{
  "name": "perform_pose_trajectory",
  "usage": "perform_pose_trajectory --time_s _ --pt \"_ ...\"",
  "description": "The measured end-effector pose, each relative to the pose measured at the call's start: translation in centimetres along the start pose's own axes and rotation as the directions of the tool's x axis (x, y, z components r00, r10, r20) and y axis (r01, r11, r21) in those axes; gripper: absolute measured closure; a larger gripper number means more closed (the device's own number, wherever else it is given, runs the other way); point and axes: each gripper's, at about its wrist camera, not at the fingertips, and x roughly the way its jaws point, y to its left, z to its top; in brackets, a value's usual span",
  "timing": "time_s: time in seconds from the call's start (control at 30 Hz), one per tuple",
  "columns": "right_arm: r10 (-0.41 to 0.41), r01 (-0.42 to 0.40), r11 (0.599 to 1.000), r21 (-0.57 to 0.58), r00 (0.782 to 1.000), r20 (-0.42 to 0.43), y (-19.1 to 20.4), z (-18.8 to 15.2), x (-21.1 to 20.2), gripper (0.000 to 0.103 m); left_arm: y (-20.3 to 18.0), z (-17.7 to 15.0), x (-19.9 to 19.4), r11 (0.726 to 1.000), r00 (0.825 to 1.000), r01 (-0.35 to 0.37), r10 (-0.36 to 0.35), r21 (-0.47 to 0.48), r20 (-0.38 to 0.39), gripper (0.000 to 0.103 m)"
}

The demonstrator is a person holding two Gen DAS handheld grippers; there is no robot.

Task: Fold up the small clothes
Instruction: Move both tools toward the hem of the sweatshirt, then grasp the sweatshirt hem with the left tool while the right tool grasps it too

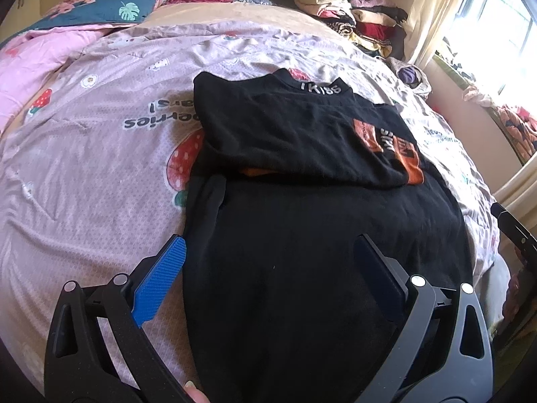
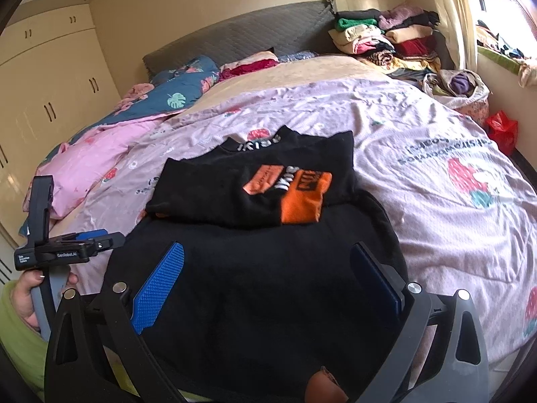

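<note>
Black shirt [image 2: 255, 268] with orange patch and white lettering; pale pink sheet [image 2: 419, 154] printed with red strawberries; far left, teal quilt [image 2: 181, 90] with leaf print; blue gripper pads [image 2: 157, 288].

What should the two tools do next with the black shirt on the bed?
Probably lower both tools onto the near hem of the black shirt and pinch it, then lift it toward the collar. The left tool and right tool are both open and hold nothing, and the shirt's sides look already folded in, with its lower half lying flat on the bedspread.
</note>
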Motion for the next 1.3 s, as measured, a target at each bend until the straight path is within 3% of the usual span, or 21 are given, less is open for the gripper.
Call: perform_pose_trajectory --time_s 0.67,0.73,0.8,0.9,1.07,1.3 --pt "-0.04 0.042 0.998 0.037 0.997 -0.065 -1.3 -3.1 -0.1 0.004 3.2 -4.7 -0.4 1.0 0.996 -0.015 0.016 0.011 -0.086 0.01" --pt "-0.042 0.045 0.998 0.046 0.997 -0.068 -1.6 -3.3 -0.2 0.004 3.5 -5.1 -0.6 1.0 0.996 0.001 -0.001 0.006 -0.089 0.015" --pt "-0.046 0.05 0.997 0.054 0.996 -0.07 -1.8 -3.5 -0.3 0.004 3.8 -5.6 -0.9 1.0 0.995 0.015 -0.014 0.004 -0.096 0.034" --pt "-0.05 0.054 0.997 0.063 0.996 -0.075 -2.1 -3.9 -0.5 0.004 4.1 -6.1 -1.0 0.999 0.994 0.032 -0.031 0.005 -0.107 0.051" --pt "-0.059 0.066 0.995 0.077 0.994 -0.088 -2.7 -4.6 -0.6 0.005 4.4 -6.8 -1.4 0.998 0.99 0.063 -0.063 -0.001 -0.125 0.06" --pt "-0.067 0.079 0.992 0.099 0.99 -0.122 -3.8 -5.7 -0.5 0.004 4.4 -7.9 -1.4 0.994 0.981 0.107 -0.107 -0.013 -0.164 0.061"
